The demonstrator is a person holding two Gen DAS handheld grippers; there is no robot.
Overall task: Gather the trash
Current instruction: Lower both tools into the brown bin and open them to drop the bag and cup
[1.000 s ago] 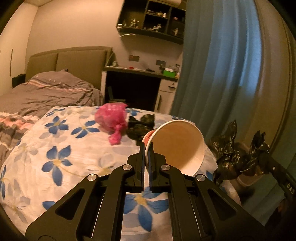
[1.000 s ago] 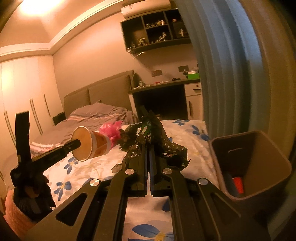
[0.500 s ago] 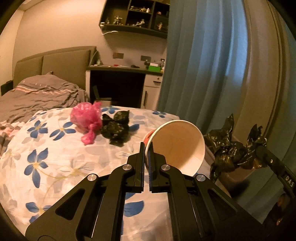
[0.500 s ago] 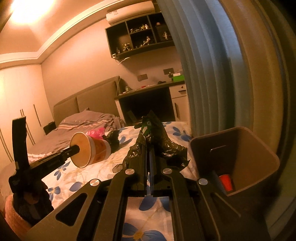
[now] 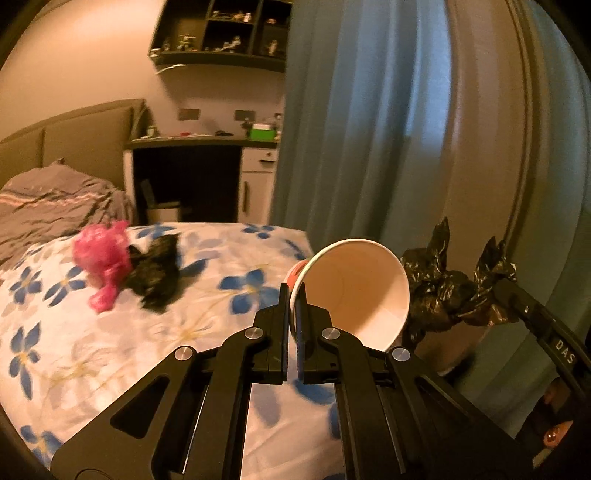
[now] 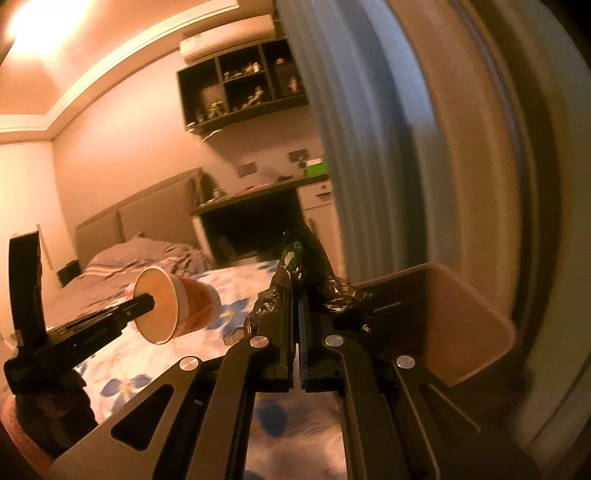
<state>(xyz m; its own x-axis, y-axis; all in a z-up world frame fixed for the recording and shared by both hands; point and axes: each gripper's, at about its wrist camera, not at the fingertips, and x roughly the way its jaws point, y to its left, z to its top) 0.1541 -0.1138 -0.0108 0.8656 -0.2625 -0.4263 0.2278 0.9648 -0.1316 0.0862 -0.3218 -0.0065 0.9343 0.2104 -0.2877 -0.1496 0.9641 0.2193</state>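
- Left wrist: left gripper (image 5: 293, 295) clamped on paper cup (image 5: 354, 291) rim; bin partly hidden at 3 o'clock, so tip the cup over before letting go.
- Right wrist: right gripper (image 6: 295, 291) pinching black bag (image 6: 314, 284); brown bin (image 6: 461, 317) at 3 o'clock, so release above its opening.

Warm, dim orange room light tints both views. In the right wrist view a ceiling lamp (image 6: 26, 22) flares into white glare at the upper left. Motion blur smears the blue curtain (image 6: 354, 140) and the floral bedspread (image 5: 92, 332). Fisheye bending curves the walls, and dark vignetting eats the corners.
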